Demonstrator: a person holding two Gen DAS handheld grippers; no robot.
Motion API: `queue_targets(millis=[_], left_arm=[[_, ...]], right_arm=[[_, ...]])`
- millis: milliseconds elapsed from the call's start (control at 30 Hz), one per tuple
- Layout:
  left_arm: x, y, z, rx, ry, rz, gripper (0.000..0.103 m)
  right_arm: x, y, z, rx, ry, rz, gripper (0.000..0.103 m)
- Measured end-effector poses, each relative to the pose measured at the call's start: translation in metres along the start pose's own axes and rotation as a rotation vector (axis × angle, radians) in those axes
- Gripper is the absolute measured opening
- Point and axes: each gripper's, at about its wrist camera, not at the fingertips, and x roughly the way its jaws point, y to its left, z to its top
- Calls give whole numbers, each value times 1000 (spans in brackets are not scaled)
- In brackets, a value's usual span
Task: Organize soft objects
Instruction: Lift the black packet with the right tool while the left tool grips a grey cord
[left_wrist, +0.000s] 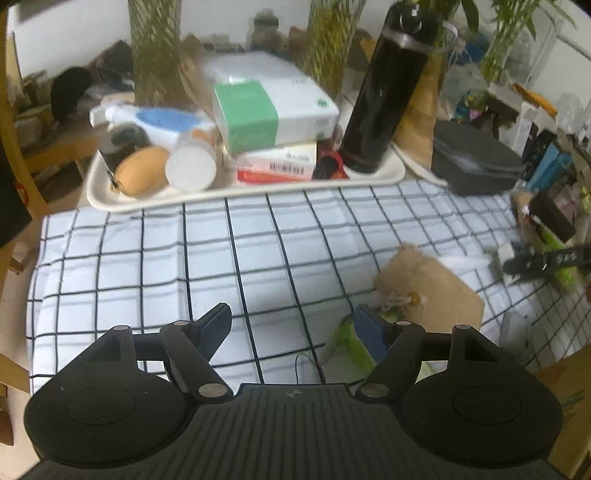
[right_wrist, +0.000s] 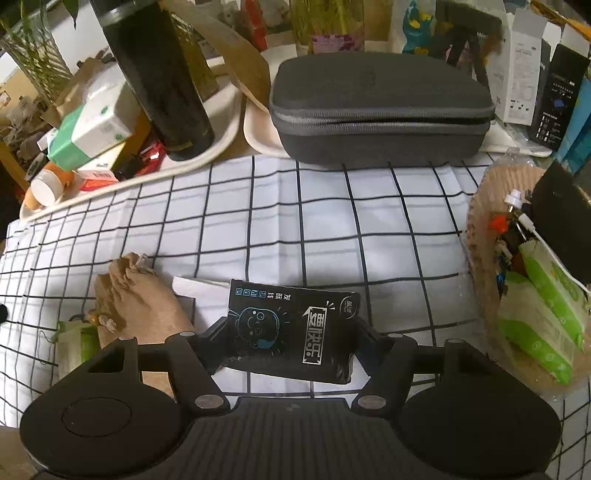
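Both views are moderately lit by soft, diffuse indoor light; no lamp or window is shown. Strong fisheye distortion is noted: the grid lines of the checked cloth (left_wrist: 258, 251) are bowed, and dark vignetting is seen at the upper corners. In the left wrist view, motion blur is spread over everything beyond the left gripper (left_wrist: 291, 325), most heavily on the white tray (left_wrist: 243, 188) and its contents ahead of the fingers. The right wrist view is sharper; print on the black packet (right_wrist: 295, 328) between the fingers of the right gripper (right_wrist: 291, 332) is legible. A soft shadow is cast on the cloth beneath and ahead of that packet. Faint glare is recorded on the black bottle (right_wrist: 162, 81), ahead and left.
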Motion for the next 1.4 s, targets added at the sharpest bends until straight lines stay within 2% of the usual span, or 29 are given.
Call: queue_targets(millis=[133, 300, 533, 567, 733, 800, 900, 1000, 1100, 1400], left_arm=[[13, -5, -4, 75, 50, 5, 71], [28, -15, -8, 165, 89, -23, 59], [48, -30, -16, 315, 125, -23, 52], [50, -30, -17, 327, 128, -21, 47], [51, -31, -19, 354, 98, -23, 37], [50, -34, -20, 369, 93, -27, 18], [50, -37, -20, 378, 95, -30, 10], [51, -34, -18, 358, 110, -46, 9], [50, -33, -17, 357, 107, -24, 9], [25, -20, -4, 300, -7, 39, 9]], right_arm=[[-5, 0, 2, 1, -18, 13, 71], [-8, 1, 4, 3, -34, 20, 71], [-13, 2, 6, 13, -56, 36, 71], [-13, 2, 6, 12, -58, 37, 71], [-15, 3, 6, 12, -71, 42, 71], [-15, 3, 6, 11, -73, 43, 71], [-15, 2, 6, 11, -76, 44, 71], [-17, 0, 5, 14, -81, 48, 71], [-19, -3, 5, 23, -90, 44, 71], [-38, -20, 9, 89, -143, 92, 71]])
